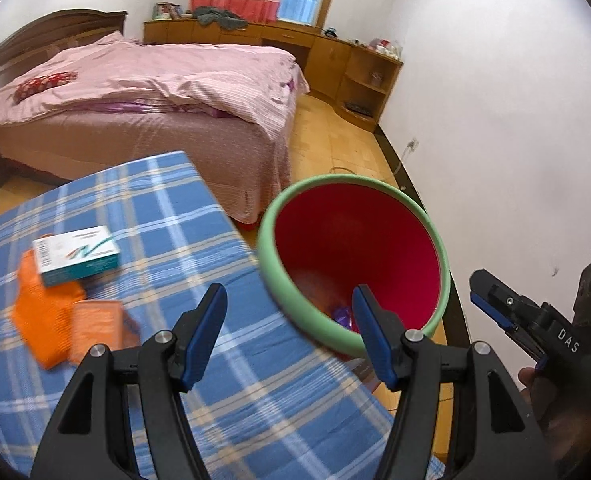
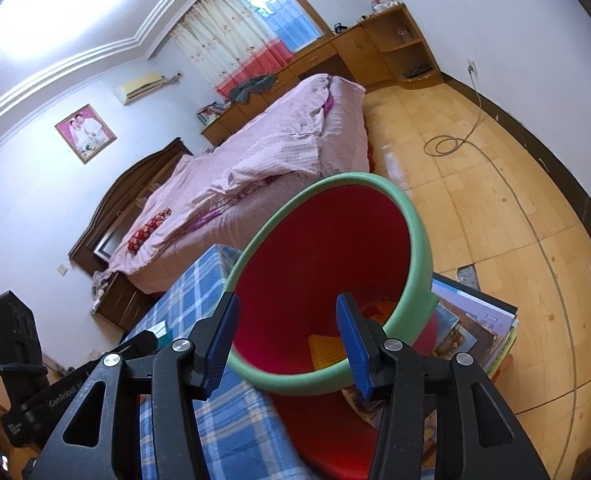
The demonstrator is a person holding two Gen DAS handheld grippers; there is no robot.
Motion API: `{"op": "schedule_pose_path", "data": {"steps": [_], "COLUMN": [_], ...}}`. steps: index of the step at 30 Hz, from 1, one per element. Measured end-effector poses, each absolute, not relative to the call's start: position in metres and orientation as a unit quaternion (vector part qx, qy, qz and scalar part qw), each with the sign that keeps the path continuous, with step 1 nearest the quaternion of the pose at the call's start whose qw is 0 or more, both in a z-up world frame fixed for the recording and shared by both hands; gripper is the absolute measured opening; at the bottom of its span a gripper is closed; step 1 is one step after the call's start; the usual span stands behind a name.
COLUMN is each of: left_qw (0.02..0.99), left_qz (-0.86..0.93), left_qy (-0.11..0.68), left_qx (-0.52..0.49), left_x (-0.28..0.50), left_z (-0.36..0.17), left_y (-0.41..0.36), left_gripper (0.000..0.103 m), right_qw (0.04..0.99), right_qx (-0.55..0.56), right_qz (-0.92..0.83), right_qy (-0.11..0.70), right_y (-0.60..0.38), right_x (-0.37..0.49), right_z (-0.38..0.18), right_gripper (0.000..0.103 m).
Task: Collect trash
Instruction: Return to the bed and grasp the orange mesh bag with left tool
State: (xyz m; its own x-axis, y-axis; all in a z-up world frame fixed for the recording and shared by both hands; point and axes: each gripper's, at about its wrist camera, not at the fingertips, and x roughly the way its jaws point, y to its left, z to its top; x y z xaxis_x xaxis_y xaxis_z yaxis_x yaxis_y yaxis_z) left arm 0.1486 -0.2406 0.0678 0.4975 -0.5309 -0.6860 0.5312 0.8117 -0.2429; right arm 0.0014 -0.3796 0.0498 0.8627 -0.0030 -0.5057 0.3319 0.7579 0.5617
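A red bin with a green rim [image 1: 351,264] stands beside the table with the blue plaid cloth [image 1: 167,216]. Inside it lie a purple wrapper [image 1: 341,314] and orange-yellow scraps [image 2: 327,346]. On the cloth lie a white and teal box [image 1: 77,255], an orange mesh piece [image 1: 41,312] and an orange packet [image 1: 95,330]. My left gripper [image 1: 289,334] is open and empty above the table edge by the bin. My right gripper [image 2: 285,346] is open and empty over the bin's mouth [image 2: 335,256]; it also shows in the left wrist view [image 1: 507,312].
A bed with pink bedding [image 1: 155,92] stands behind the table. Wooden cabinets [image 1: 335,60] line the far wall. A stack of books [image 2: 475,328] lies under the bin's right side. A cable [image 2: 447,144] trails across the wooden floor. A white wall [image 1: 495,120] is on the right.
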Motion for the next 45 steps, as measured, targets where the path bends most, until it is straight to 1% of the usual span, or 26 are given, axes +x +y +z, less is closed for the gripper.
{"op": "schedule_pose_path", "data": {"steps": [5, 7, 8, 20, 23, 25, 37, 42, 45], "left_qw": [0.877, 0.882, 0.884, 0.901, 0.901, 0.901, 0.875, 0.864, 0.867], "left_qz": [-0.281, -0.269, -0.264, -0.182, -0.160, -0.145, -0.108, -0.103, -0.096], "left_qy": [0.388, 0.386, 0.386, 0.392, 0.400, 0.407, 0.468, 0.490, 0.487], "left_qx": [-0.014, -0.020, -0.023, -0.040, -0.039, -0.037, -0.054, -0.050, -0.041], "left_x": [0.145, 0.144, 0.144, 0.163, 0.177, 0.187, 0.247, 0.260, 0.260], "left_z": [0.076, 0.078, 0.078, 0.071, 0.061, 0.053, 0.006, -0.014, -0.018], "left_y": [-0.209, -0.194, -0.188, -0.116, -0.105, -0.098, -0.082, -0.088, -0.091], "left_gripper": [0.065, 0.065, 0.065, 0.065, 0.068, 0.069, 0.069, 0.069, 0.068], "right_qw": [0.909, 0.911, 0.912, 0.919, 0.919, 0.919, 0.913, 0.907, 0.905], "right_qx": [0.324, 0.319, 0.317, 0.289, 0.283, 0.279, 0.277, 0.281, 0.281], "right_qz": [-0.083, -0.078, -0.075, -0.055, -0.056, -0.057, -0.059, -0.057, -0.055], "right_qy": [0.249, 0.250, 0.249, 0.264, 0.268, 0.271, 0.295, 0.308, 0.314], "right_y": [-0.363, -0.356, -0.352, -0.314, -0.308, -0.305, -0.304, -0.304, -0.302], "right_x": [0.002, 0.002, 0.002, 0.013, 0.018, 0.020, 0.035, 0.045, 0.050], "right_z": [0.057, 0.060, 0.062, 0.065, 0.062, 0.059, 0.042, 0.033, 0.028], "right_gripper": [0.053, 0.064, 0.065, 0.066, 0.067, 0.068, 0.070, 0.070, 0.070]}}
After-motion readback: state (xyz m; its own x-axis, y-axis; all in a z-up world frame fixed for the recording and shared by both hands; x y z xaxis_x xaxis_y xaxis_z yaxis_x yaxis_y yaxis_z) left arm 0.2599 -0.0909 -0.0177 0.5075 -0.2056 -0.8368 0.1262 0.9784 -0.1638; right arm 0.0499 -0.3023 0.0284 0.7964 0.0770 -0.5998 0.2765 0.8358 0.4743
